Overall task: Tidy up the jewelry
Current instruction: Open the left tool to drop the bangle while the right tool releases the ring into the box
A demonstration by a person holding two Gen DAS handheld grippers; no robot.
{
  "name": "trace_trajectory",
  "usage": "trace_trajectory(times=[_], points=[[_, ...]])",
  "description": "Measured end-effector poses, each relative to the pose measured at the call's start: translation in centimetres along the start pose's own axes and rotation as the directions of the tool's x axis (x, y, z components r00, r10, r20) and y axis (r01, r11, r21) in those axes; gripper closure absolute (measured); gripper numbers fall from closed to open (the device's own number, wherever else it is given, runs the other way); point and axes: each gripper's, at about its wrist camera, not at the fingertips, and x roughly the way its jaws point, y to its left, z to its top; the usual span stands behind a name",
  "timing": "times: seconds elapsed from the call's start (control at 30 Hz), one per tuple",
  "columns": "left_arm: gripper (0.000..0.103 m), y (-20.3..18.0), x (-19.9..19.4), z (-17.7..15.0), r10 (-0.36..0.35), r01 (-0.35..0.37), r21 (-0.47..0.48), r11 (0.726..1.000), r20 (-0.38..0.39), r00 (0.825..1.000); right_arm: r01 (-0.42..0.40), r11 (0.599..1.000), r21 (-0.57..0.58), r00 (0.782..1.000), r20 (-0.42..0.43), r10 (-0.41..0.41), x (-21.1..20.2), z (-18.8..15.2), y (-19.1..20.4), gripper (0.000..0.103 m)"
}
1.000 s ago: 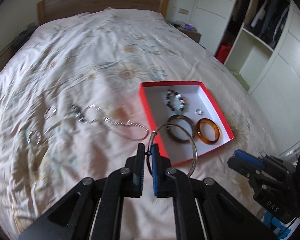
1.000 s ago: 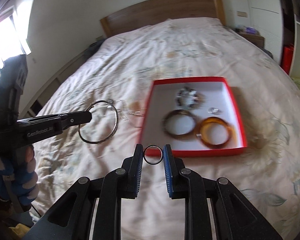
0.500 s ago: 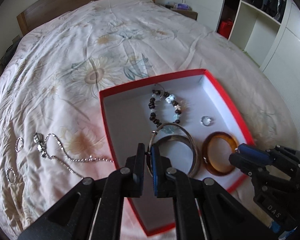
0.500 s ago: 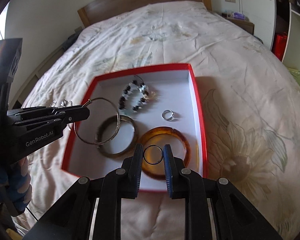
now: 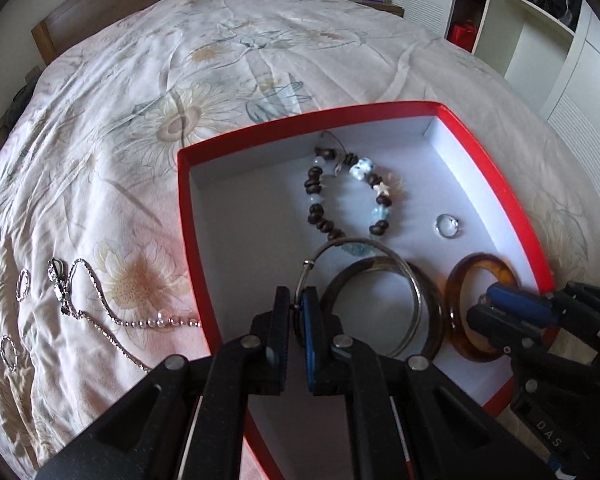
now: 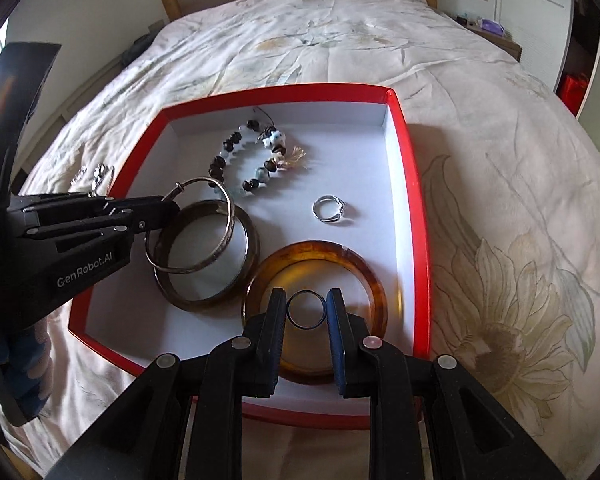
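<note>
Red box [image 6: 416, 216], white inside. Amber-brown bangle [image 6: 374, 280] just ahead of right tongs; dark brown bangle [image 6: 252, 256] beside it. Bracelet [image 5: 320, 196] dark brown, pale blue beads. Silver chain [image 5: 100, 312] left of left tongs. Cream floral bedspread [image 5: 140, 120].

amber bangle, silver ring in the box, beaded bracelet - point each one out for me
amber bangle [image 6: 352, 258], right wrist view, on its far rim.
silver ring [image 6: 329, 209], right wrist view, on its band.
beaded bracelet [image 5: 315, 211], left wrist view, on the dark beads of its left side.
</note>
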Motion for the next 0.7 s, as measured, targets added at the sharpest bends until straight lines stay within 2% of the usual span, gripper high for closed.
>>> trace_trajectory(times=[0.2,0.33,0.57,0.7], points=[[0.096,0.3,-0.6,0.0,-0.044,0.044,-0.038,0.998,-0.001,0.999,0.013,1.000,0.013,1.000,-0.013,-0.013,-0.5,-0.3,-0.2,0.080],[0.095,0.2,-2.0,0.1,-0.063,0.063,-0.034,0.997,0.013,0.998,0.019,0.999,0.030,1.000,0.010,-0.019,-2.3,-0.7,-0.1,0.080],[0.093,0.3,-6.5,-1.2,-0.097,0.099,-0.042,0.994,0.052,0.994,0.021,0.997,0.070,0.997,0.067,-0.026,-7.0,-1.6,0.5,0.075],[0.088,1.1,-9.7,-3.5,-0.108,0.112,-0.060,0.992,0.071,0.992,0.014,0.996,0.093,0.994,0.103,-0.023,-10.0,-2.5,1.4,0.073]])
